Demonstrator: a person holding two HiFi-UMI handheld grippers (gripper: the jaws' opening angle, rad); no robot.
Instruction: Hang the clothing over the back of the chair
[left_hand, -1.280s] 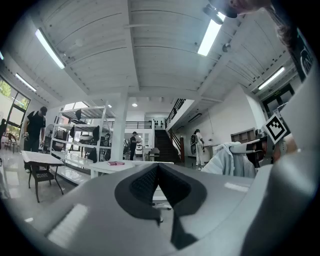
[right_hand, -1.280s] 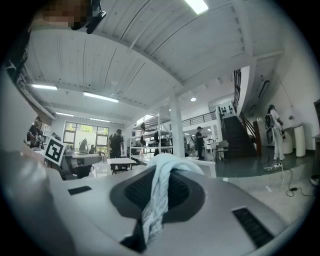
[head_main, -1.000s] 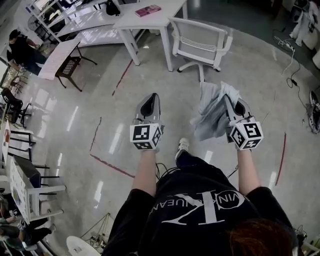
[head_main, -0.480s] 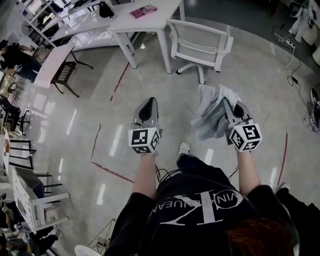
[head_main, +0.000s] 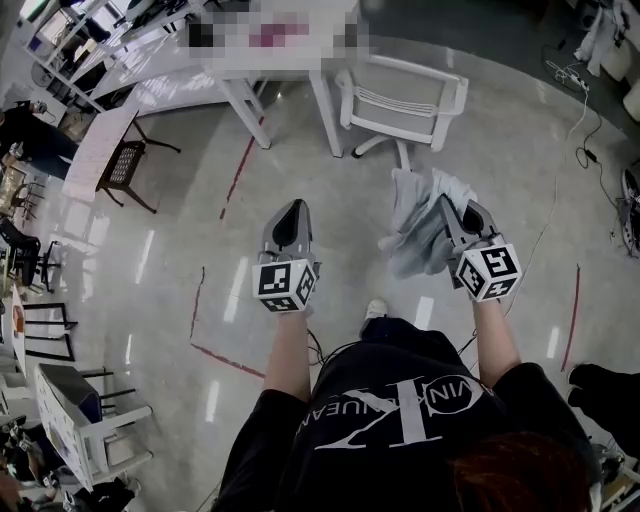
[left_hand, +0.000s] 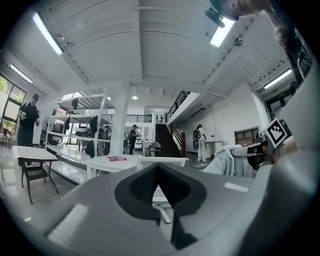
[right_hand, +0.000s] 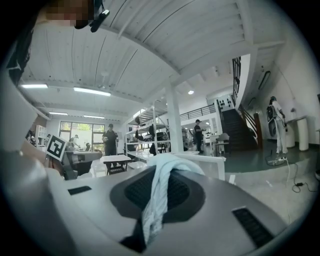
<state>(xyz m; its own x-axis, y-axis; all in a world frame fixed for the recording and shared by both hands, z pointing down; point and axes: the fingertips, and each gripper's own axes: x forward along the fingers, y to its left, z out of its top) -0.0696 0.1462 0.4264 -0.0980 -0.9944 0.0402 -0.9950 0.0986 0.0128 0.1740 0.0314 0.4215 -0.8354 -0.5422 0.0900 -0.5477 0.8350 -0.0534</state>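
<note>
A person was seen from above, standing on a glossy floor (head_main: 150, 250) with a gripper held out in each hand. The pale grey garment (head_main: 415, 228) was carried bunched in the right gripper (head_main: 446, 210), at about 1 o'clock from the person. In the right gripper view, the fingers (right_hand: 182, 192) were seen closed on a fold of the garment (right_hand: 156, 200), which was draped over them and hung down between them. The left gripper (head_main: 292, 208) was held at about 11 o'clock. In the left gripper view, its fingers (left_hand: 142, 185) were seen pressed together with nothing between them.

The white chair (head_main: 405, 95) was placed at 12 o'clock, beside a white worktop (head_main: 250, 75), and was well apart from both grippers. Its back was bare.

The task was judged to be at the carrying stage. The garment had been picked up, but the chair was yet to be reached, and the garment was yet to be lifted over the chair back, spread and let go.

Against the frame from a second before, the grasp on the garment and the shut left gripper were unchanged. The red tape lines (head_main: 230, 352) on the floor were seen lower in the head view, so a small advance towards the chair was inferred. A dark shape, perhaps another person's foot, was newly seen at 4 o'clock.
</note>
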